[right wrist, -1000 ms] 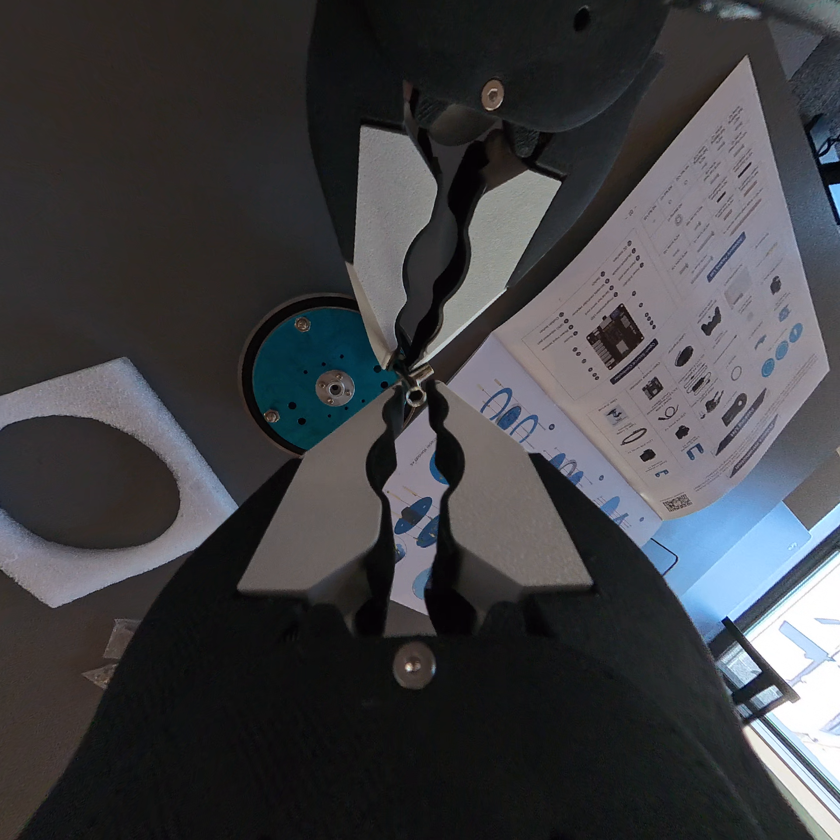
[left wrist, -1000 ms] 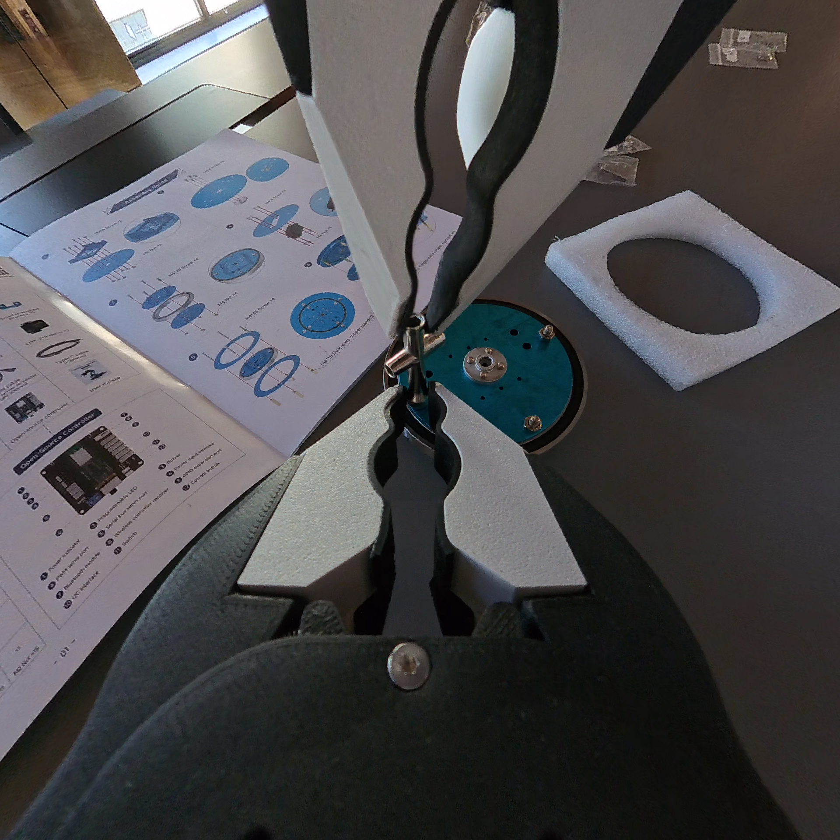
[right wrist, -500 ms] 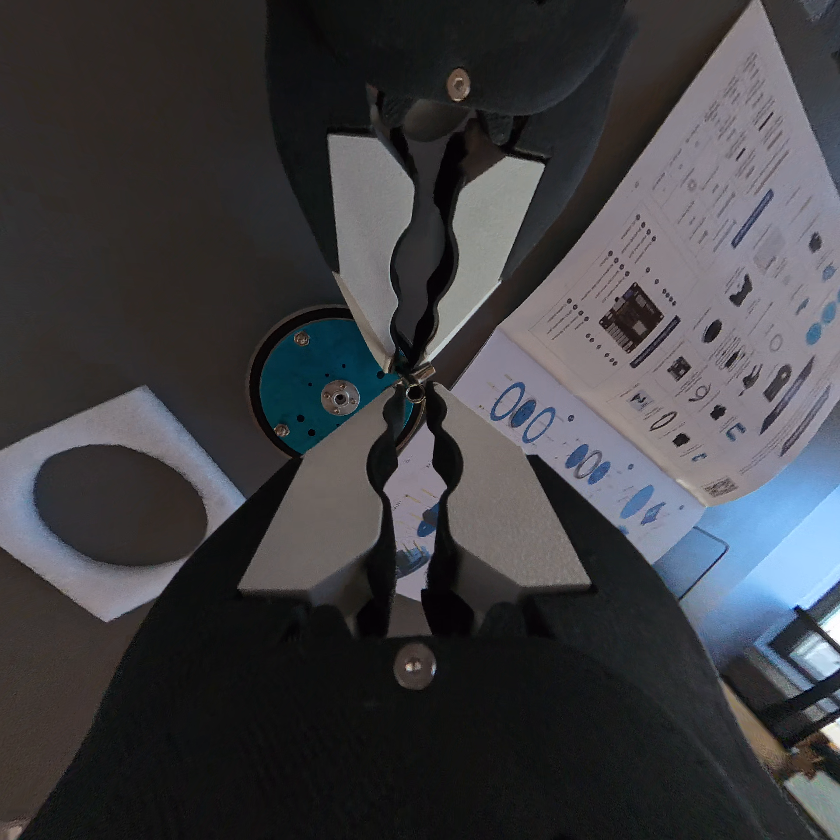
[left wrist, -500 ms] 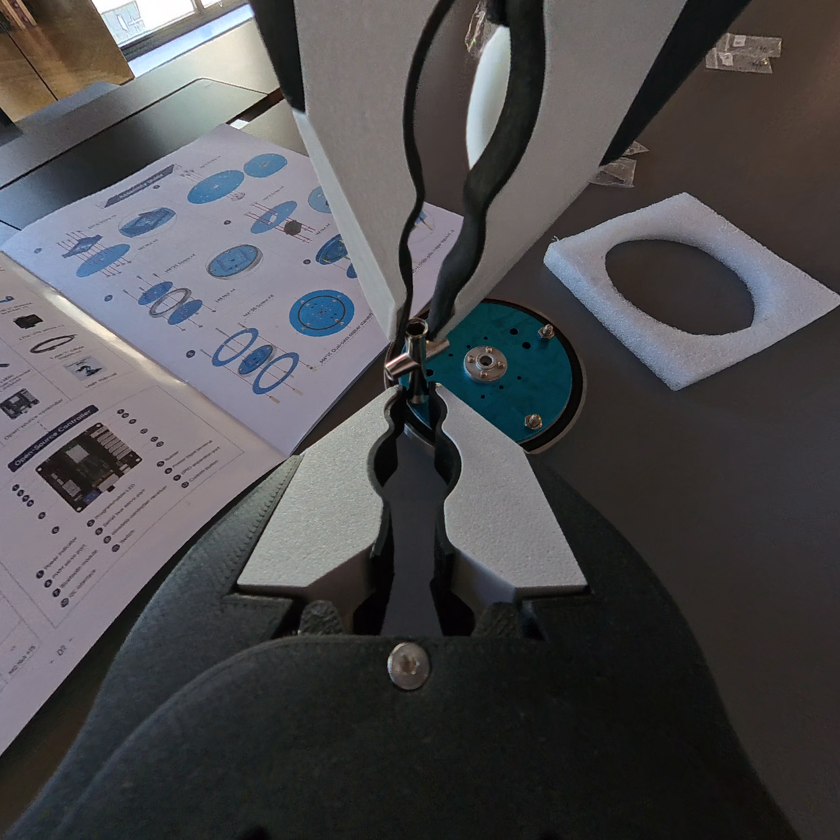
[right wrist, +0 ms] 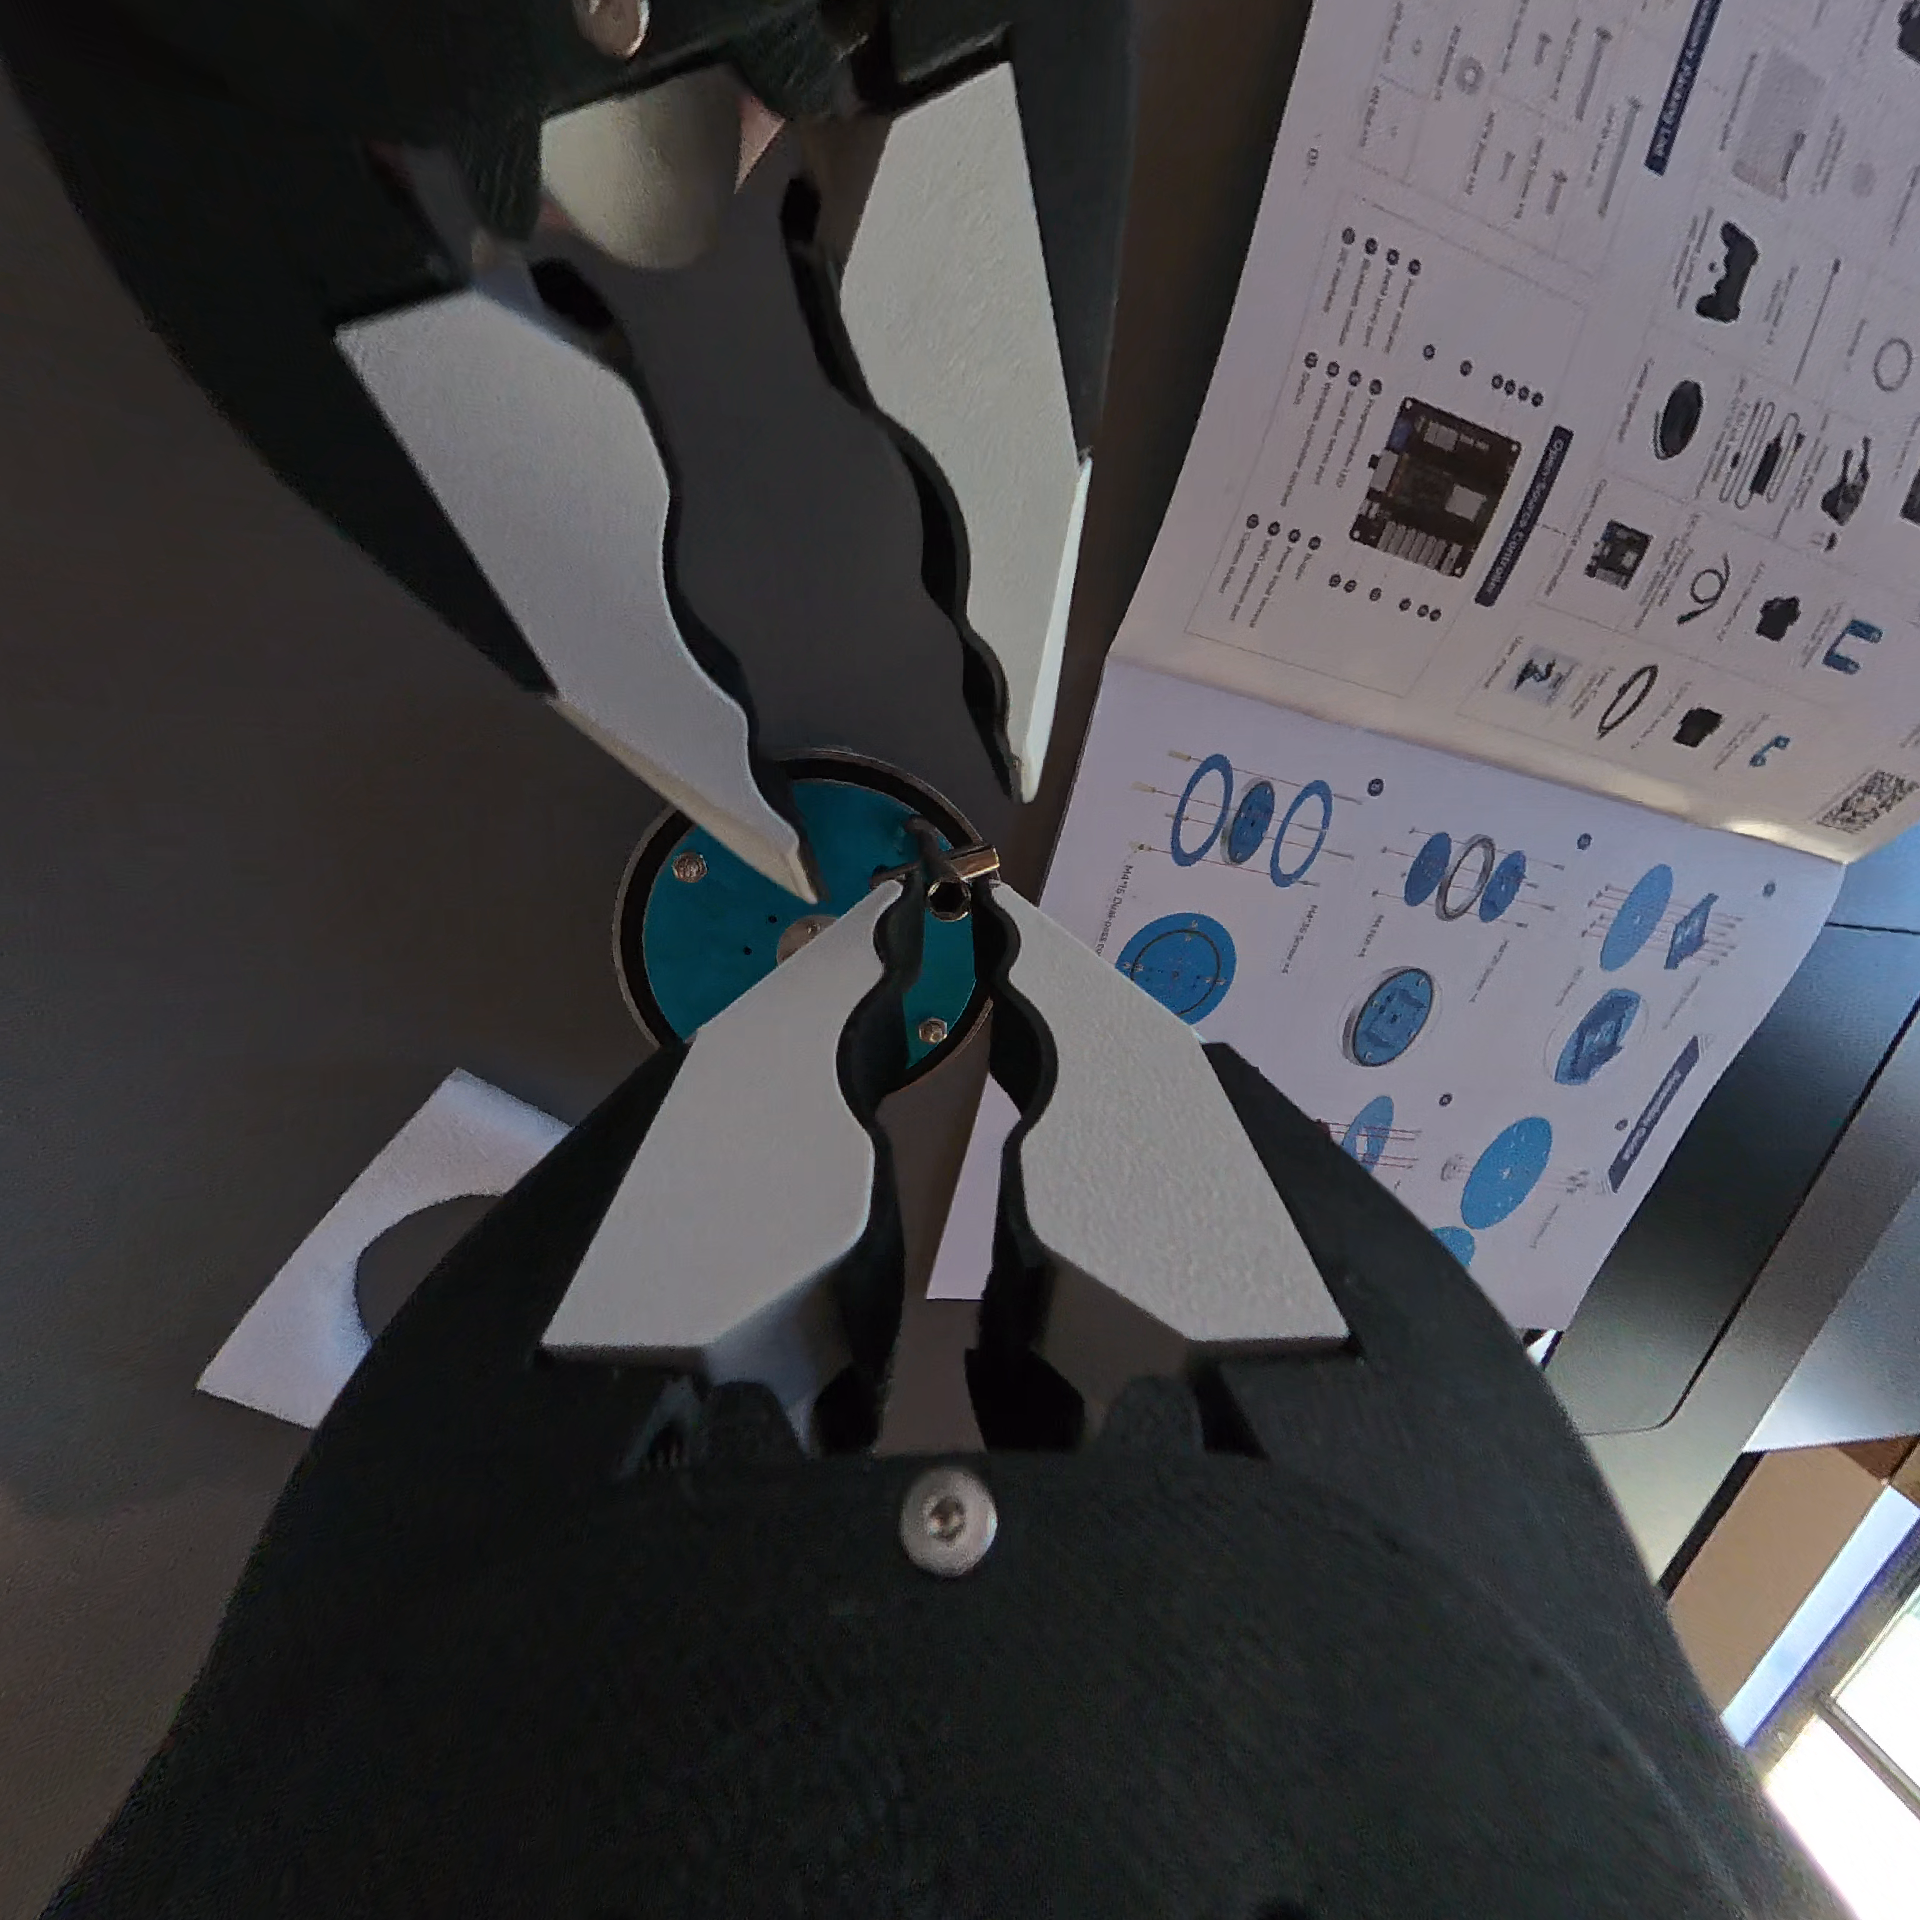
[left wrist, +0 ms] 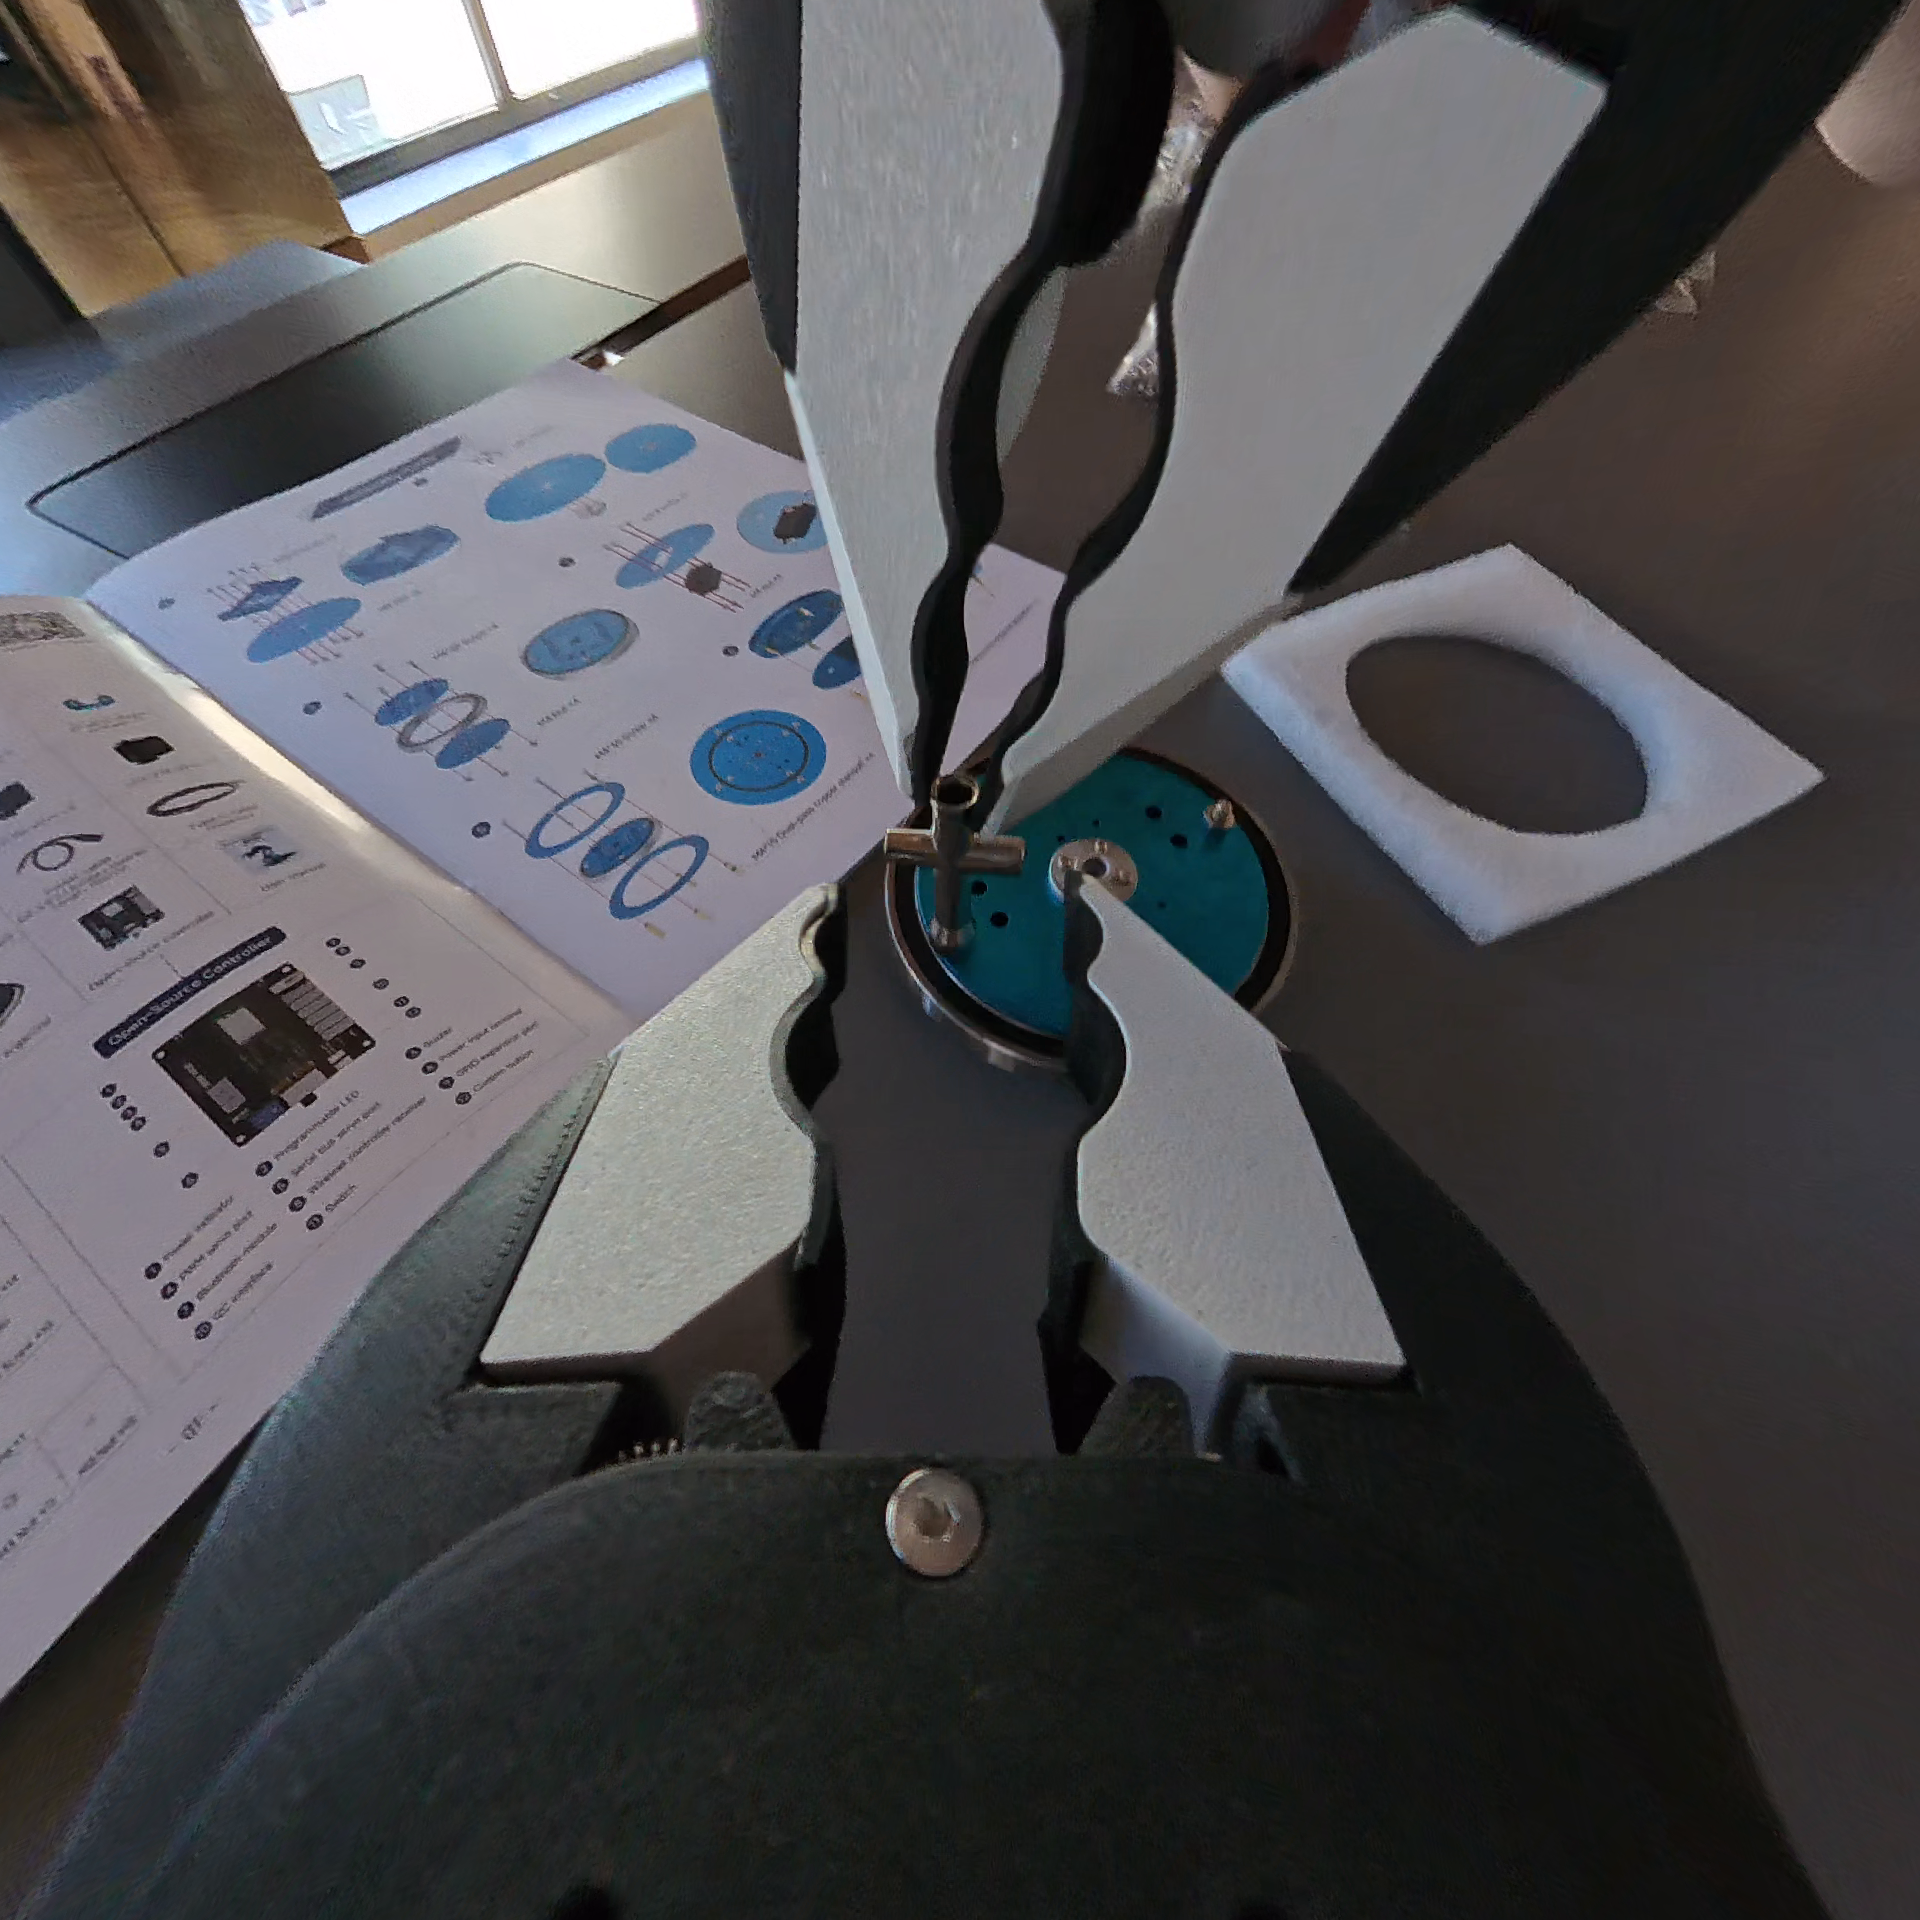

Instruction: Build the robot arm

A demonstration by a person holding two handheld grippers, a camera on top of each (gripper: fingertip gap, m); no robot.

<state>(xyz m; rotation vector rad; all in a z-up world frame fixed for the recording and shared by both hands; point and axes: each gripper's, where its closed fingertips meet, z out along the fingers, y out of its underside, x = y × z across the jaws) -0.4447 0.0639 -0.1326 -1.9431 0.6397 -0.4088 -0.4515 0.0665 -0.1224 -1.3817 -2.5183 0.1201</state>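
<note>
A small metal cross-shaped wrench point(left wrist: 951, 854) stands upright on a round blue disc point(left wrist: 1153, 925) that lies on the dark table. My right gripper point(right wrist: 948, 896) comes down from above and is shut on the top of the wrench point(right wrist: 961, 868); it also shows in the left wrist view point(left wrist: 961, 790). My left gripper point(left wrist: 951, 891) is open, with one finger on each side of the wrench's lower end and apart from it. It shows open at the top of the right wrist view point(right wrist: 914, 840), over the disc point(right wrist: 717, 935).
An open instruction booklet point(left wrist: 416, 727) lies left of the disc and shows in the right wrist view point(right wrist: 1455, 935). A white foam square point(left wrist: 1714, 790) with a round hole lies to the right, also in the right wrist view point(right wrist: 312, 1299). Small plastic bags point(left wrist: 1143, 364) lie farther back. Both grippers' tips are close together, under 4 cm apart. It is some 4 cm from my left tips to the disc point(right wrist: 717, 935).
My left gripper was shut on the wrench's lower stem and has now opened and let go. My right gripper still holds the wrench's top.
</note>
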